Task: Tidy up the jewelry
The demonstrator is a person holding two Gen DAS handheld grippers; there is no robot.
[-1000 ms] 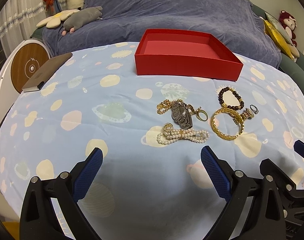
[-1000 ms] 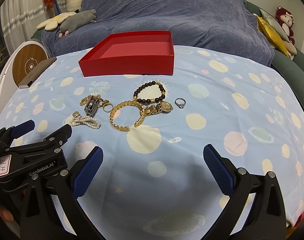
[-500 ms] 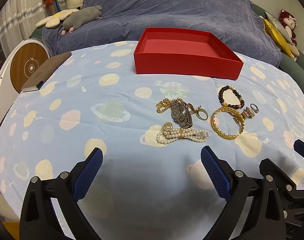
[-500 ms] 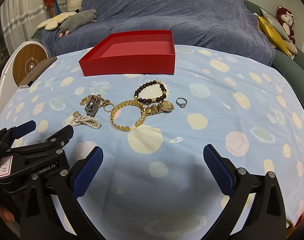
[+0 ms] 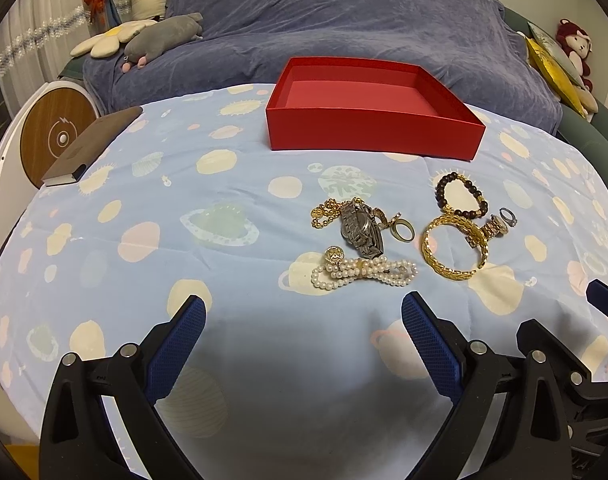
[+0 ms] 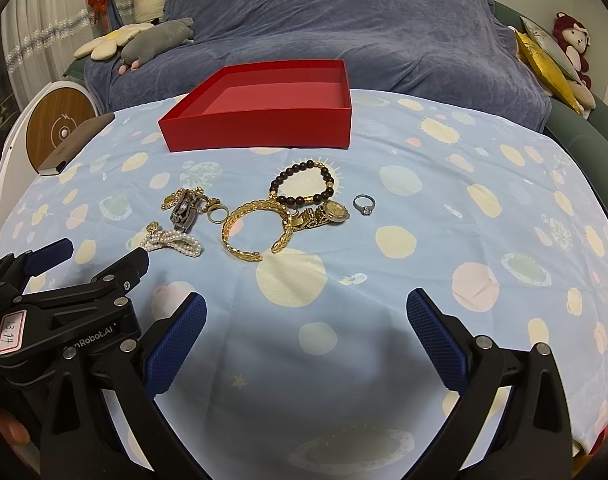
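An empty red box [image 5: 374, 120] stands at the back of the table; it also shows in the right wrist view [image 6: 264, 116]. In front of it lies loose jewelry: a pearl bracelet [image 5: 364, 273], a silver watch [image 5: 362, 229], a gold ring [image 5: 403, 231], a gold bangle [image 6: 256, 230], a dark bead bracelet [image 6: 304, 184], a gold watch [image 6: 326, 214] and a silver ring [image 6: 364, 204]. My left gripper [image 5: 304, 340] is open and empty, just short of the pearls. My right gripper [image 6: 306, 340] is open and empty, short of the bangle.
The table carries a light blue spotted cloth [image 5: 164, 240]. A brown notebook [image 5: 90, 148] lies at its left edge beside a round wooden charger [image 5: 58, 136]. A sofa under a blue cover [image 5: 344, 20] with plush toys [image 5: 160, 38] stands behind.
Both grippers have crept slightly forward toward the jewelry; the box and jewelry have not moved. Both stay open.
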